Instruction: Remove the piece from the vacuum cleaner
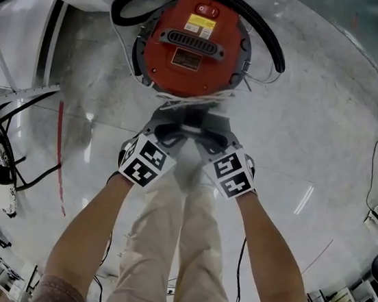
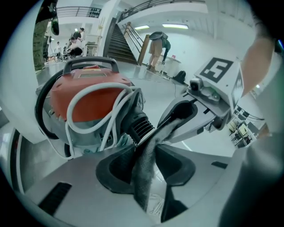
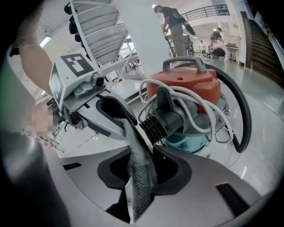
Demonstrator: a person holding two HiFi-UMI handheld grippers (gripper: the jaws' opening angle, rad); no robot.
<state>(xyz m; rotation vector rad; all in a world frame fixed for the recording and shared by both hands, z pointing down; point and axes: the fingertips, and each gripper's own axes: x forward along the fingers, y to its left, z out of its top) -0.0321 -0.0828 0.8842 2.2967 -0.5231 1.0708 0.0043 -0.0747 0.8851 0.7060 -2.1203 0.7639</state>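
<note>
The left gripper (image 2: 144, 153) has its dark pads (image 2: 119, 165) drawn in narrow on a grey mesh piece (image 2: 144, 179), which runs up between them as a flattened strip. The right gripper (image 3: 141, 165) is pinched on the same strip from the other side. The two sets of fingertips sit nose to nose, each gripper's tips just beside the other's, with the cloth passing from one pair to the next.

Just past the fingertips is the black ribbed socket (image 2: 140, 126) on the side of the vacuum cleaner (image 1: 193, 44). The mesh reaches up to its edge, but I cannot tell whether it is still attached there. A white cord (image 2: 88, 95) is looped around the red body behind the socket, and a black hose (image 1: 264, 29) curls around the far side of the machine.

Behind the fingers, the marker cubes (image 1: 146, 162) face up and the person's bare forearms (image 1: 89, 230) trail back. The machine stands on a pale, glossy floor (image 1: 316, 129).
</note>
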